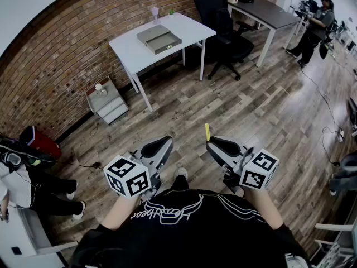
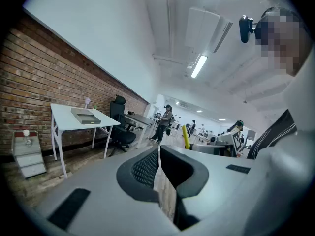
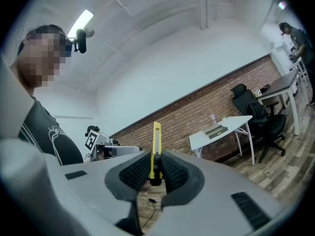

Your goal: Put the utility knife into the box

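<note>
Presently, we find the right gripper (image 1: 210,144) clamped on the yellow utility knife (image 1: 207,132), which stands between the ribbed pads with most of its length projecting past the jaw tips. The left gripper (image 1: 167,142) has its jaws together with nothing between them. Both are held at waist height, side by side.

The box (image 1: 159,38), a shallow grey one with what looks like its lid beside it, lies on the white table (image 1: 187,25), well apart from the knife across open floor.

Risks noted:
- The pads hold the knife near one end only. In our judgement a jolt during the carry could let it pivot or slide out.
- We cannot tell whether the blade is extended; if it is, a drop would be a hazard.
- The knife must go in tip first or be laid flat. A steep approach may catch the box's rim and shift the box.
- A black cable (image 1: 83,164) trails on the floor at the left, and an office chair (image 1: 224,29) stands just beside the table.

The surface is wood-plank floor (image 1: 251,110) against a brick wall (image 1: 67,43). A dark desk (image 1: 268,10) and a standing person (image 1: 314,28) lie beyond.
</note>
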